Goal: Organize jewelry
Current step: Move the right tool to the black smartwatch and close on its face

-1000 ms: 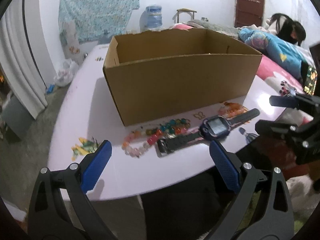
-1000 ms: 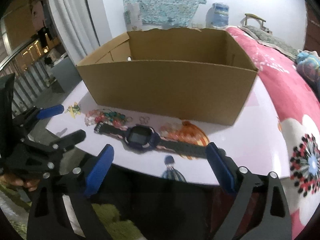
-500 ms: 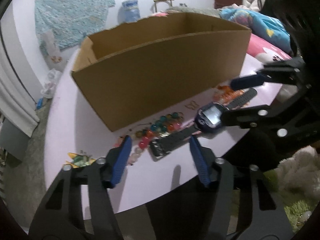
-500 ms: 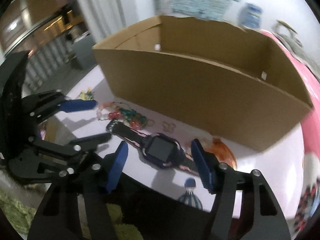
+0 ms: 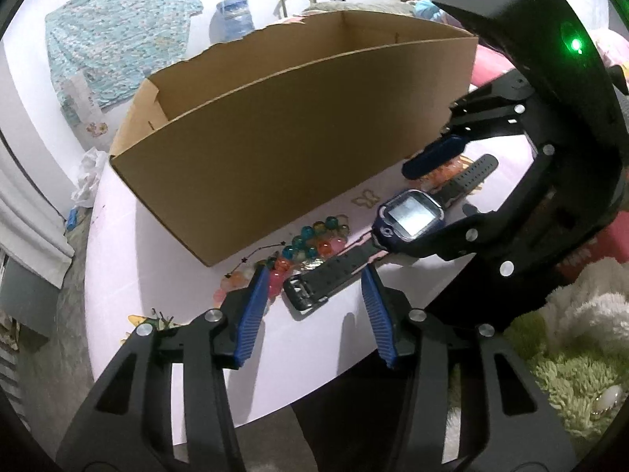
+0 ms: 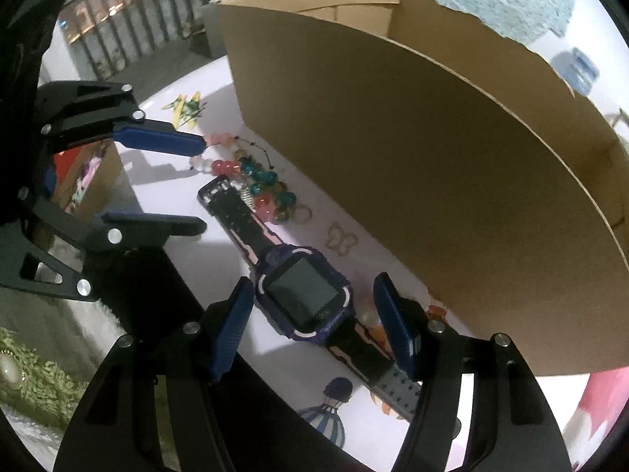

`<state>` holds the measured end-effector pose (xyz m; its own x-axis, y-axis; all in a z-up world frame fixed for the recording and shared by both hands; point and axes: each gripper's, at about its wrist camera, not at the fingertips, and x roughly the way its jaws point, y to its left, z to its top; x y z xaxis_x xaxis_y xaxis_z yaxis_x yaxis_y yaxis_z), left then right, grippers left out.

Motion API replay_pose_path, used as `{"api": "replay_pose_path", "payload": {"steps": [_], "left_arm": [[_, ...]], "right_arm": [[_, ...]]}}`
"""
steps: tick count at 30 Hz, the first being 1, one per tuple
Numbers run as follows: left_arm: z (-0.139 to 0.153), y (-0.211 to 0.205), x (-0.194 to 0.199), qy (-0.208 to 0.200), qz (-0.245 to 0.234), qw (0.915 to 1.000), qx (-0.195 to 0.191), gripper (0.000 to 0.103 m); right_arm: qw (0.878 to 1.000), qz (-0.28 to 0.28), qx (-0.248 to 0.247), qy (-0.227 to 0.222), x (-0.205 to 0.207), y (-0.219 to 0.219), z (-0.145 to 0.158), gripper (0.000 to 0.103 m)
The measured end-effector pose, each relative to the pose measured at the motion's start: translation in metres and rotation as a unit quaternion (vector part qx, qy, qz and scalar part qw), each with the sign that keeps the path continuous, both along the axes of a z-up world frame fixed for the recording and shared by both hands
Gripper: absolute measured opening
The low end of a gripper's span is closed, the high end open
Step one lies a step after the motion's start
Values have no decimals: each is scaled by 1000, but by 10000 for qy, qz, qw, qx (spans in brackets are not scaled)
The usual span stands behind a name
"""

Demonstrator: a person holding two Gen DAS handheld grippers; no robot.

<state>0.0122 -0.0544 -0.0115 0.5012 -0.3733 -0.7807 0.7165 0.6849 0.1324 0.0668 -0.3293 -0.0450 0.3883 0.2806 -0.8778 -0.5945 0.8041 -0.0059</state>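
Note:
A purple smartwatch (image 5: 411, 218) with a black strap lies flat on the pale table (image 5: 157, 259), in front of an open cardboard box (image 5: 295, 137). My left gripper (image 5: 314, 271) straddles the strap's buckle end (image 5: 310, 291); its jaws are closing and the pads are clear of the strap. My right gripper (image 6: 313, 279) straddles the watch face (image 6: 304, 295), with a gap on each side. A bracelet of coloured beads (image 6: 263, 185) lies beside the strap, and the left gripper (image 6: 202, 185) reaches in over it. Orange beads (image 6: 434, 310) sit partly under the right finger.
A thin butterfly-shaped ornament (image 6: 340, 238) lies between the watch and the box wall (image 6: 432, 177). A yellow-green clip (image 6: 188, 108) sits near the table's left end. Below the table edge lies a green shaggy rug (image 5: 570, 373). A water jug (image 5: 232, 19) stands behind the box.
Both grippers have come down and in over the watch and rolled. Both jaws have narrowed, the left around the strap end and the right around the watch face.

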Motion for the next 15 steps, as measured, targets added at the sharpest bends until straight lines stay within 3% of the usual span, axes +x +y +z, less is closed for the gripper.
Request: {"api": "replay_pose_path", "payload": {"steps": [2,4,7,15], "left_arm": [[0,-3,-3,-5,-69,10000,21,45],[0,-5,-6,-17,-129,9999,18,45],[0,-10,-9,-36,-180,9998,44,45],[-4,-23,-18,-180,-331,9987,342,45]], "right_arm": [[9999,114,-52,-25,1,2,-2,60],[9993,278,-225,-44,-3,6,-5,50],[9989,378,-257,-130,-9,6,-8,50],[9975,346,489,378,-5,-15,-6,50]]}}
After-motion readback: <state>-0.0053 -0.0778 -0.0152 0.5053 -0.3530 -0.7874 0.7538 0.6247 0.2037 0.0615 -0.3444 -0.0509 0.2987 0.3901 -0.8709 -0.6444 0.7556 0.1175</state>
